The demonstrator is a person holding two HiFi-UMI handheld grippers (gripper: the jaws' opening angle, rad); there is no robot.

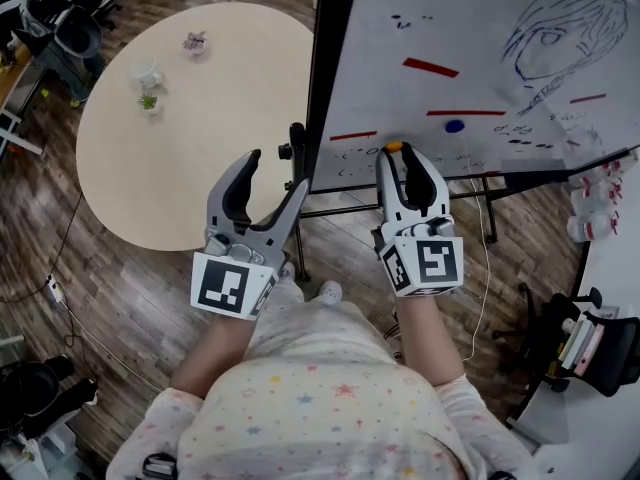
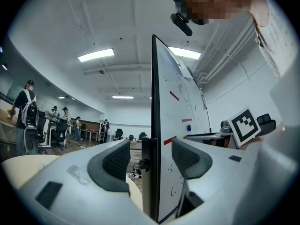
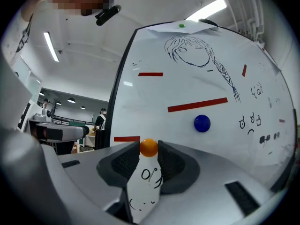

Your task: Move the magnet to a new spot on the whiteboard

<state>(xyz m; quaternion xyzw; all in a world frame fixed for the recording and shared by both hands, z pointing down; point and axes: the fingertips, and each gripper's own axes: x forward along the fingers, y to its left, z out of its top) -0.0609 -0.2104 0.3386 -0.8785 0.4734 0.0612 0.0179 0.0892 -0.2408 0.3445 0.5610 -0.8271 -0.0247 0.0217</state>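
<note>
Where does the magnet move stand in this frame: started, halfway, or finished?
Started. Done: the right tool is shut on the orange magnet, low on the whiteboard. In hand: that grasp; whether the magnet has come off the surface can't be told. Left: carry it to another bare spot, clear of the blue magnet, and release. The left tool is open, gripping nothing.

A round beige worktop stands on a dark wood-plank floor, carrying 2 small clear glass pots: 1 with greenery, 1 nearer the far edge.
</note>
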